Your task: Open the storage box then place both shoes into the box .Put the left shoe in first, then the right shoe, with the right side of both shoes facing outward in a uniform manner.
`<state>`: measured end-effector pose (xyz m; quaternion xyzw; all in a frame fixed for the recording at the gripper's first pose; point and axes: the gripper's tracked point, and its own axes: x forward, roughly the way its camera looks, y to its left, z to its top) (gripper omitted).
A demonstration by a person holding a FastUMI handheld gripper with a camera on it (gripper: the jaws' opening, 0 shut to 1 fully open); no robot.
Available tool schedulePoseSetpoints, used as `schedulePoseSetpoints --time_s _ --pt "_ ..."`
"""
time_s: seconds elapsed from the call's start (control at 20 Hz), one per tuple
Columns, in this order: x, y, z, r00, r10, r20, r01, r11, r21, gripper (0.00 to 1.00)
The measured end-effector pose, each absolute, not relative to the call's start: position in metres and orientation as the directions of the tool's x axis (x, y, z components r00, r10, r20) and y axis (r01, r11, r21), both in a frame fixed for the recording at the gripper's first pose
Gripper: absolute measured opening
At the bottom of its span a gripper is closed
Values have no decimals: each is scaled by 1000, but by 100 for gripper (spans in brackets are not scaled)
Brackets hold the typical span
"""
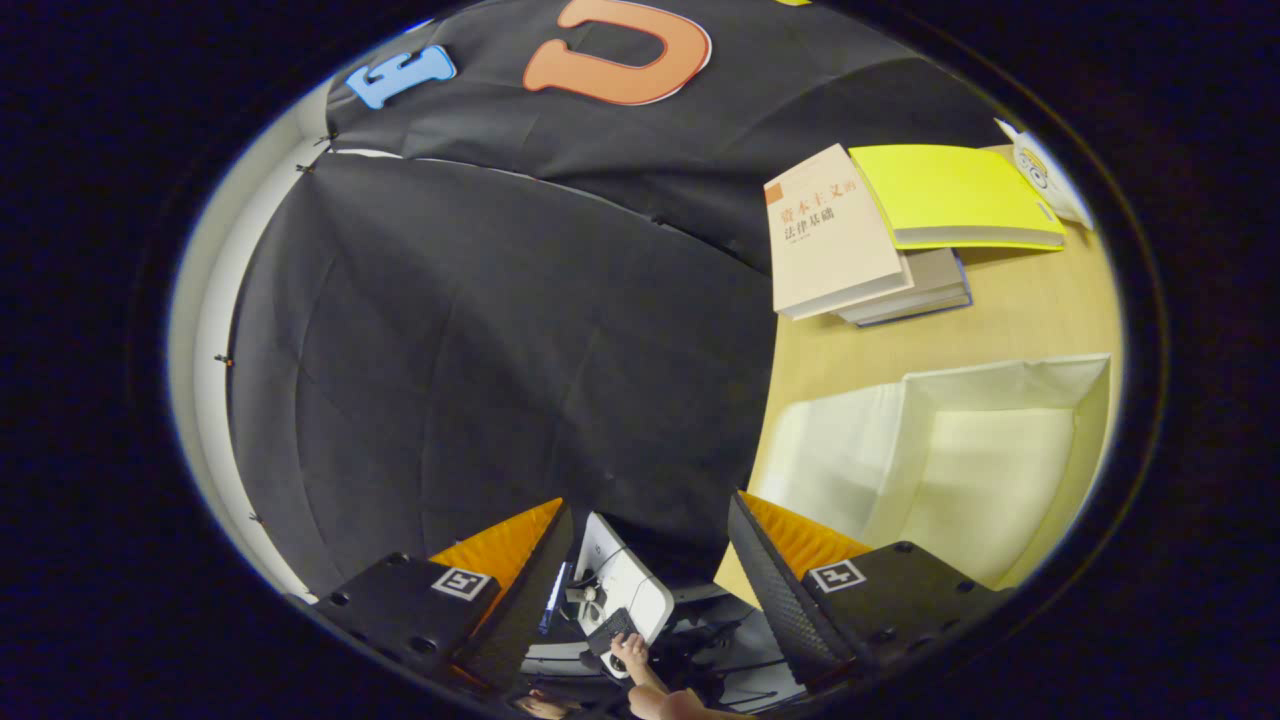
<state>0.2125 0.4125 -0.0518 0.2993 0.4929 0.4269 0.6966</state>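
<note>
One gripper [650, 560] in the gripper view, fingers spread wide apart with nothing between them. The storage box [960, 450], white and open at the top, sits on the wooden worktop [850, 350] just beyond the right finger. Beyond the box, a stack of books [850, 250] lies on the worktop, a yellow book [950, 195] touching it on the far side. Black cloth wall [480, 350] beside the box. Between the fingers, a person's hand [632, 655] on a keyboard.
</note>
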Motion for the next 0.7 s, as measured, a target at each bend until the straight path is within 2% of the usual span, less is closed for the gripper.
schedulePoseSetpoints --time_s 0.2,0.4,0.7 --pt "218 361 -68 215 819 -532 -329 573 750 100" --pt "225 290 -88 276 738 -616 -284 675 681 100" --pt "229 186 -134 299 660 -689 -199 749 632 100"
